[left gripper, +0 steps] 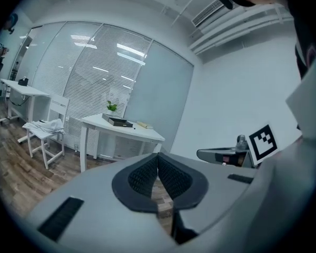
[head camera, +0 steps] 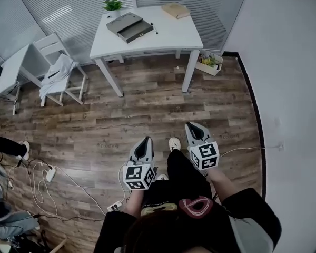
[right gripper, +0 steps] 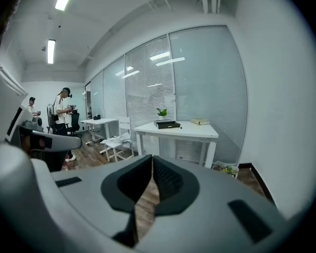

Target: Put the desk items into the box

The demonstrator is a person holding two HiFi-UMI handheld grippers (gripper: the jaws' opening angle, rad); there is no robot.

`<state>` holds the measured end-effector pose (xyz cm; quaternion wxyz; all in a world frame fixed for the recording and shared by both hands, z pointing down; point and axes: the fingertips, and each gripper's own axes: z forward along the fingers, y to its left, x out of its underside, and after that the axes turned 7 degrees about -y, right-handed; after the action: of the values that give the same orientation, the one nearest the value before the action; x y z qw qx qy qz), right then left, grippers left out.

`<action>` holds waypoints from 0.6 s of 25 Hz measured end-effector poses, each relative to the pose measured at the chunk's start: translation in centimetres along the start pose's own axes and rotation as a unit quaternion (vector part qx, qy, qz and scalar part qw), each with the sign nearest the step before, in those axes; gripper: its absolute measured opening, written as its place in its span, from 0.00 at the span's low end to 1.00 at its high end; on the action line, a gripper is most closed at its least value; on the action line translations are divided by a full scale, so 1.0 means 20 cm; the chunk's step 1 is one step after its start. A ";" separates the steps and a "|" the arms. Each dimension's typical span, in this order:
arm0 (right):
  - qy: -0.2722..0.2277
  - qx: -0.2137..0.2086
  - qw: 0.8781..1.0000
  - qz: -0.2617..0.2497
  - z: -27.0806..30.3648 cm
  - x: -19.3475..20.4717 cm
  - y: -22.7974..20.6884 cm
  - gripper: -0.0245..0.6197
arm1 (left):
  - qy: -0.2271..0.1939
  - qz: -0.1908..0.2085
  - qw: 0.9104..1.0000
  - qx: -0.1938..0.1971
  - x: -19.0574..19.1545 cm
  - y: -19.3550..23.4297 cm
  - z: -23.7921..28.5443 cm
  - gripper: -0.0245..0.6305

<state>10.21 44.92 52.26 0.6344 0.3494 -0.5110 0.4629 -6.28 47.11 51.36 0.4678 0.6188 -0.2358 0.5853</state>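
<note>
A white desk (head camera: pixel 171 36) stands across the wooden floor, several steps ahead of me. On it lie a grey box with a pulled-out drawer (head camera: pixel 127 26), a tan book (head camera: pixel 175 9), a small potted plant (head camera: pixel 113 4) and a dark pen (head camera: pixel 154 29). My left gripper (head camera: pixel 146 140) and right gripper (head camera: pixel 193 126) are held low in front of my legs, far from the desk. Both are shut with nothing between the jaws. The left gripper view shows the shut left gripper (left gripper: pixel 157 157) and the desk (left gripper: pixel 121 128) beyond. In the right gripper view the right gripper (right gripper: pixel 151 158) points toward the desk (right gripper: pixel 179 130).
A white chair draped with grey cloth (head camera: pixel 58 73) stands left of the desk. A small basket (head camera: pixel 209 62) sits on the floor by the desk's right leg. Cables and a power strip (head camera: pixel 42 175) lie at the left. A wall runs along the right. People (right gripper: pixel 63 107) stand far off.
</note>
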 end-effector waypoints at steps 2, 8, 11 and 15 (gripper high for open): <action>0.000 -0.010 1.000 -0.004 0.10 -0.03 -0.05 0.06 | -0.003 0.002 1.000 -0.009 -0.03 0.04 0.09 0.07; 0.001 -0.031 1.000 -0.002 0.41 -0.13 -0.23 0.06 | -0.007 0.010 1.000 -0.025 -0.14 0.10 0.41 0.07; -0.001 -0.046 0.999 -0.010 0.55 -0.17 -0.32 0.06 | -0.010 0.010 0.999 -0.037 -0.19 0.12 0.56 0.07; 0.003 -0.067 0.998 -0.016 0.70 -0.21 -0.42 0.05 | -0.014 0.013 0.999 -0.045 -0.23 0.12 0.74 0.07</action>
<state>13.43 28.37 51.68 0.6652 0.3124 -0.5334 0.4187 -1.67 32.19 49.57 0.4847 0.6020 -0.2763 0.5713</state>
